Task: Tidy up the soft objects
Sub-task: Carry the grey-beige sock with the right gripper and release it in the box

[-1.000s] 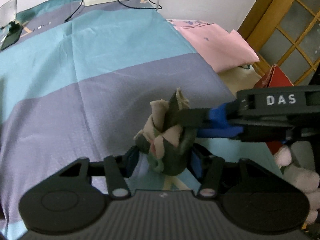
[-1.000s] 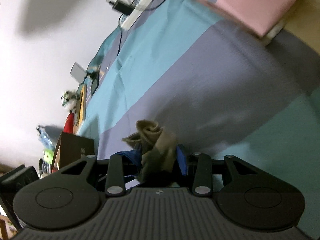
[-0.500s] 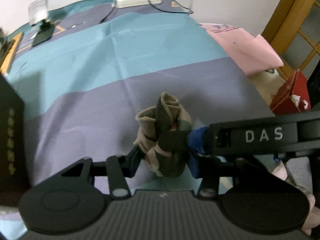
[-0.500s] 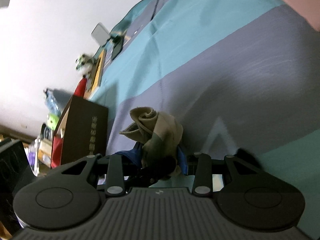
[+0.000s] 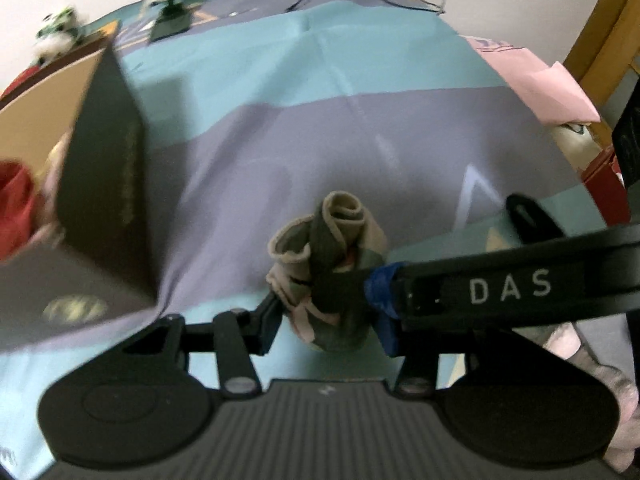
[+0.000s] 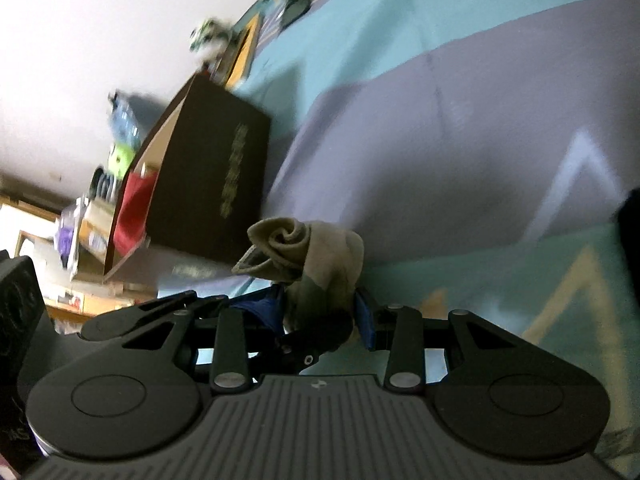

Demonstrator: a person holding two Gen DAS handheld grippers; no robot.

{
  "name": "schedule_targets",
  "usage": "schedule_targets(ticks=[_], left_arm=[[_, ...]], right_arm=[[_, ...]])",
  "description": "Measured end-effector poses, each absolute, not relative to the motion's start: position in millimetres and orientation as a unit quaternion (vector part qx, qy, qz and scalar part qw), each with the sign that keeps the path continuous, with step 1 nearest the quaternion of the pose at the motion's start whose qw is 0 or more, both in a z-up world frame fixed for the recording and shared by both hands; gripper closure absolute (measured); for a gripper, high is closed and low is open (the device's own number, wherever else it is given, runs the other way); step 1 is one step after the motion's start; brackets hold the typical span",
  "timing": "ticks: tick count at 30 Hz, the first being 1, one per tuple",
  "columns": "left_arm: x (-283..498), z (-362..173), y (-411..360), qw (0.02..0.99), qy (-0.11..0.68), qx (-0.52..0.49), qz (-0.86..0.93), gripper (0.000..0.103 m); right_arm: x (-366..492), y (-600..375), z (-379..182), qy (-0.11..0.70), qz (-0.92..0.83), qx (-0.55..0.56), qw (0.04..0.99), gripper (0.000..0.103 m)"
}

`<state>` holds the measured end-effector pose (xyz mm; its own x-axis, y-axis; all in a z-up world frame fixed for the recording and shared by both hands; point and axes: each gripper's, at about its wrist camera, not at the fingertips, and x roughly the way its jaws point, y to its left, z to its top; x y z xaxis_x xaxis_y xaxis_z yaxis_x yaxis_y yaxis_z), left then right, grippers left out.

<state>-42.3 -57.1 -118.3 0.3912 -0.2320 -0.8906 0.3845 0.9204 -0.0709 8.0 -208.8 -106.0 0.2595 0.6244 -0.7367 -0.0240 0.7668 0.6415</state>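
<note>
The bed (image 5: 360,92), covered in a teal and purple striped sheet, now fills the view differently than a second ago: both cameras have swung left, and a dark open box (image 5: 104,216) that was out of the left wrist's sight has come in at the left edge, close beside the grippers. I read this as the carry towards a container, so the putting-away step is near.

That dark box stands on the bed with gold lettering down its side. Inside it, something red (image 6: 134,208) and something pale pink (image 5: 54,176) show, both too blurred to name. It looks like the likely drop place, though that is a judgement.

The rolled sock bundle (image 5: 332,264), grey-green and beige with pink patches, remains off the sheet, raised between the two tools and just right of the box.

The left gripper (image 5: 326,324) has its fingers narrowed onto the bundle's lower part. The right gripper (image 6: 320,312) reaches across from the right and clamps the same bundle at its middle, as before.
</note>
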Motion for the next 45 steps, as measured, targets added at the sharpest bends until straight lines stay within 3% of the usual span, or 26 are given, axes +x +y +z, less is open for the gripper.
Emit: schedule_targets(ticks=[21, 36, 45], left_arm=[[-95, -85, 143, 0.856, 0.496, 0.056, -0.135, 0.056], [-81, 11, 175, 0.904, 0.381, 0.097, -0.167, 0.061], [-20, 25, 170, 0.918, 0.335, 0.084, -0.195, 0.061]], right_arm=[[-23, -18, -79, 0.564, 0.290, 0.190, 0.750, 0.081], [-13, 23, 6, 0.438, 0.305, 0.192, 0.824, 0.080], [30, 19, 17, 0.373, 0.266, 0.178, 0.871, 0.081]])
